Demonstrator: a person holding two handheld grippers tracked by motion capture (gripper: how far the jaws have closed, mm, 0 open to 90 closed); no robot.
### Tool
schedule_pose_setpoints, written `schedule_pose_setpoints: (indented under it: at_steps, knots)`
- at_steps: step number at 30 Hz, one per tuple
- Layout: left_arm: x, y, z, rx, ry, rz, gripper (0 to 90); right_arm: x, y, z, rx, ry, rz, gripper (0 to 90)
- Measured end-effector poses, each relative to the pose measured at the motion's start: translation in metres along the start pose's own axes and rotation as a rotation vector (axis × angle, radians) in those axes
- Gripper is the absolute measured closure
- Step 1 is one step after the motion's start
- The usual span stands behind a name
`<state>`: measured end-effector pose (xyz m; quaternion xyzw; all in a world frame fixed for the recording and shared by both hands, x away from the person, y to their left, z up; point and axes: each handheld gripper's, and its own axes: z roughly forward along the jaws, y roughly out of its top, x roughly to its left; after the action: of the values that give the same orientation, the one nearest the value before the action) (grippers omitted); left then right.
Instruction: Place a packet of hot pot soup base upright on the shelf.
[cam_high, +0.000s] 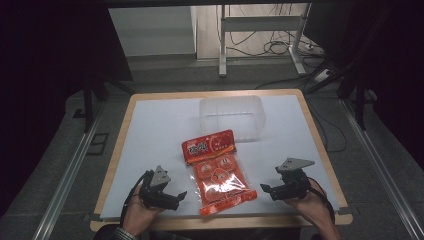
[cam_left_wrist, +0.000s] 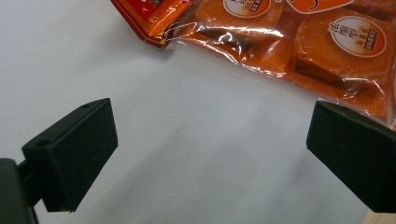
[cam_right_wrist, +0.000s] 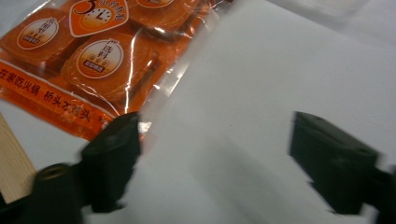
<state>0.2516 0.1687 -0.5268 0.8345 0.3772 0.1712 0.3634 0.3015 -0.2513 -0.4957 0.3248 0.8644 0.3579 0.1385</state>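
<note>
An orange snack packet (cam_high: 217, 170) is laid flat near the middle of the table, a bit toward the person's edge, with its red header card pointing to the far side and slightly left. Round individually wrapped pieces with white labels can be seen through the clear film in the left gripper view (cam_left_wrist: 299, 42) and the right gripper view (cam_right_wrist: 93, 60). Just beyond the packet's top end, a clear plastic tub (cam_high: 231, 116) is parked on the far half of the table; whether the two are touching can't be told from the high view.

The left gripper (cam_high: 178, 196) is held low at the near edge, left of the packet, jaws spread wide with nothing between them — only bare white surface is seen in the gap from its own camera. The right gripper (cam_high: 266, 189) is held the same way on the packet's other side, jaws also wide apart and empty, the packet's lower corner sitting just past one jaw in its view. Both are cradled in the person's hands, with a patterned sleeve (cam_high: 123, 233) showing at the bottom left.

The table (cam_high: 150, 145) is covered by a white sheet with a light wood rim left exposed around it. Past it — a grey floor, dark curtained sides, a white-legged desk frame (cam_high: 260, 40) with cables (cam_high: 280, 47) tangled underneath, and metal rails (cam_high: 65, 185) running along either side.
</note>
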Motion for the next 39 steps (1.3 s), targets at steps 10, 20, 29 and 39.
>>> schedule_pose_setpoints:
  at_steps: [10, 20, 29, 39]
  knots:
    - [0.000, 0.000, 0.001, 0.002, 0.006, 0.002, 2.8, 0.010, 0.005, 0.012, 0.072, 0.096, -0.035, 72.9]
    - [0.000, 0.000, 0.001, 0.006, 0.017, 0.010, 3.5, 0.020, 0.012, 0.036, 0.088, 0.132, -0.048, 89.2]
    - [0.001, 0.001, 0.002, 0.012, 0.035, 0.012, 4.5, 0.028, 0.012, 0.046, 0.105, 0.177, -0.065, 89.6]
    - [0.012, 0.000, -0.005, -0.010, 0.060, -0.016, 4.9, 0.044, 0.011, 0.046, 0.106, 0.225, -0.140, 89.6]
